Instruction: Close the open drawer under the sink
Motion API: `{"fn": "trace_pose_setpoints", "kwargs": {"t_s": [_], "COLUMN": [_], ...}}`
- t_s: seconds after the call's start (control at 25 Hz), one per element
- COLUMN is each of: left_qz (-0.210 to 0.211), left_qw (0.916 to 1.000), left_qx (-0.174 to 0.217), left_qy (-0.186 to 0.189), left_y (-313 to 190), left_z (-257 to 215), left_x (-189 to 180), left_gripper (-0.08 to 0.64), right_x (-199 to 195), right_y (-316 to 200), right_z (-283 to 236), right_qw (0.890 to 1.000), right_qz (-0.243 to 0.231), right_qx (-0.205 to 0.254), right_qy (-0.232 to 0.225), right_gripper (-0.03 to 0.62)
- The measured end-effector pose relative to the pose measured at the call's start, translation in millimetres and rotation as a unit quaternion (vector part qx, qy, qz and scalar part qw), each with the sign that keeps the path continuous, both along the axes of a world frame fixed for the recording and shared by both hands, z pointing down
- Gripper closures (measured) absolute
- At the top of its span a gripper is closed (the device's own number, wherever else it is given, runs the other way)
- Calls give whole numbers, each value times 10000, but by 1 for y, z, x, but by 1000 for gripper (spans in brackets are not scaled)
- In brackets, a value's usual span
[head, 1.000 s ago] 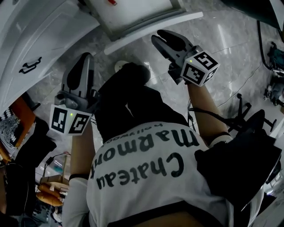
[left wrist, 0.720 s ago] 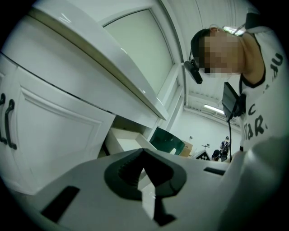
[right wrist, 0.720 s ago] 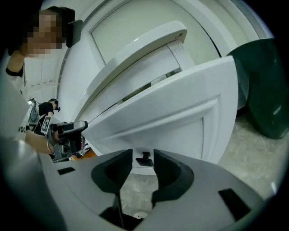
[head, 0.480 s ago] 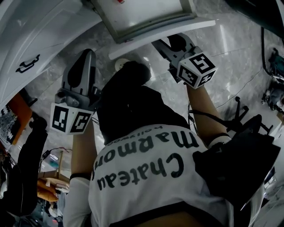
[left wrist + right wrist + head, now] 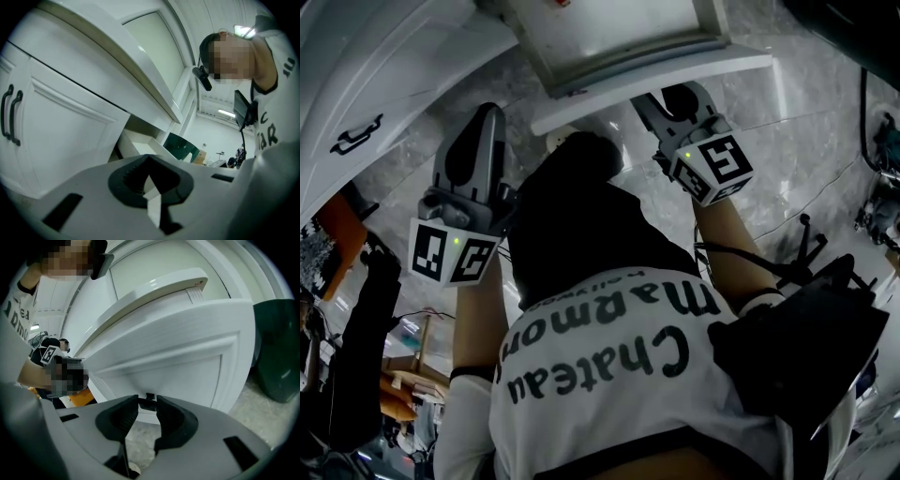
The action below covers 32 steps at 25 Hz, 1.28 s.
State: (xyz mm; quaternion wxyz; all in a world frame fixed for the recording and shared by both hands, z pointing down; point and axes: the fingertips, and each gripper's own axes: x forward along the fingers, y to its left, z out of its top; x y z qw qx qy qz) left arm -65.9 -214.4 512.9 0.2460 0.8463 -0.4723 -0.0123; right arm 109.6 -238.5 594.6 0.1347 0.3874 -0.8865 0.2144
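Observation:
The open white drawer [image 5: 609, 23] juts out at the top of the head view, its front panel [image 5: 675, 80] facing me. My right gripper [image 5: 667, 97] sits right under that panel's edge. In the right gripper view the panel [image 5: 178, 366] fills the frame, and its small dark handle [image 5: 147, 405] shows in the narrow gap at the tips of the right gripper [image 5: 146, 398]. The jaws have just been closing; I cannot tell whether the pads touch the handle. My left gripper [image 5: 485, 117] hangs to the left over the floor, and the left gripper [image 5: 149, 158] is shut and empty.
A white cabinet door [image 5: 70, 126] with two black pull handles [image 5: 11, 115] stands left of the drawer. A dark green bin [image 5: 276, 352] is to the drawer's right. A small round white object [image 5: 558, 139] and cables [image 5: 797, 225] lie on the marble floor.
The drawer front now sits lower in the head view, and my right gripper has rolled and come up against its edge. The left gripper has barely shifted.

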Motion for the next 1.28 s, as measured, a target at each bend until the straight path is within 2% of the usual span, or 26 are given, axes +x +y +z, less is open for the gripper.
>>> {"fn": "trace_pose_setpoints", "kwargs": {"t_s": [1.28], "left_qz": [-69], "left_qw": [10000], "left_qx": [-31], "left_qy": [15], "left_y": [-5], "left_z": [0], "left_x": [-9], "left_gripper": [552], "right_x": [-12], "right_y": [-21], "right_z": [-6], "right_qw": [9991], "right_qz": [380], "right_qx": [188], "right_qy": [82], "right_gripper": [465]}}
